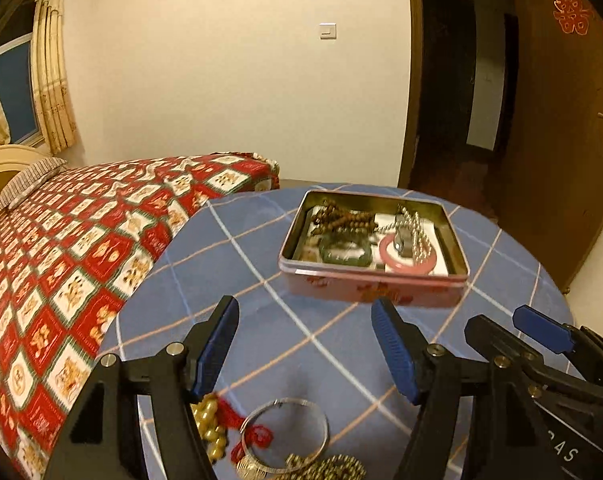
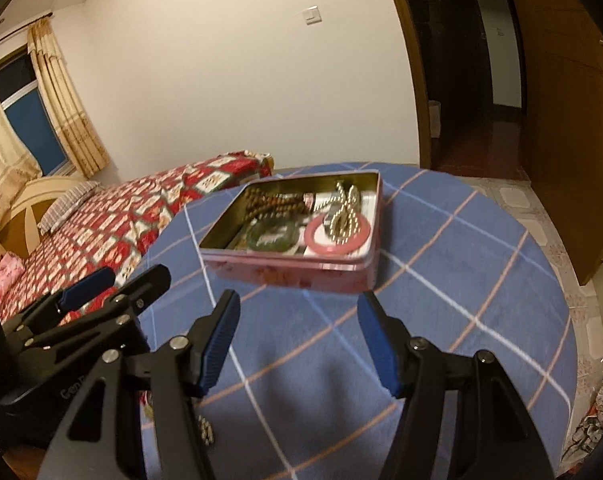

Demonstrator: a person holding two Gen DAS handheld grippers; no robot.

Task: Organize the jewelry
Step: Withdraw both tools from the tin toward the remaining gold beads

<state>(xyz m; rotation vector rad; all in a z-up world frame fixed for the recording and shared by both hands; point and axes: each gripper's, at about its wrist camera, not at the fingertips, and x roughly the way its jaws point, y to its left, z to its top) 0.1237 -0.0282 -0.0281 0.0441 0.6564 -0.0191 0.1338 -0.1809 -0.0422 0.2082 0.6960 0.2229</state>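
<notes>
A pink tin box (image 1: 371, 286) (image 2: 289, 268) stands open on the round table with the blue checked cloth (image 1: 261, 264) (image 2: 441, 248). Inside lie brown wooden beads (image 1: 341, 218), a green bangle (image 1: 343, 252), a pink bangle (image 1: 407, 262) and a silver bead chain (image 1: 415, 232). My left gripper (image 1: 305, 320) is open and empty, above the cloth in front of the tin. Under it lie a silver bangle (image 1: 285, 434), gold beads with a red tassel (image 1: 213, 428) and a bead chain (image 1: 333, 468). My right gripper (image 2: 297, 312) is open and empty, beside the left one.
A bed with a red patterned cover (image 1: 73, 248) (image 2: 113, 216) stands to the left of the table. An open doorway (image 1: 457, 92) and a brown door (image 1: 565, 120) are at the back right. The right gripper shows at the right of the left wrist view (image 1: 541, 332).
</notes>
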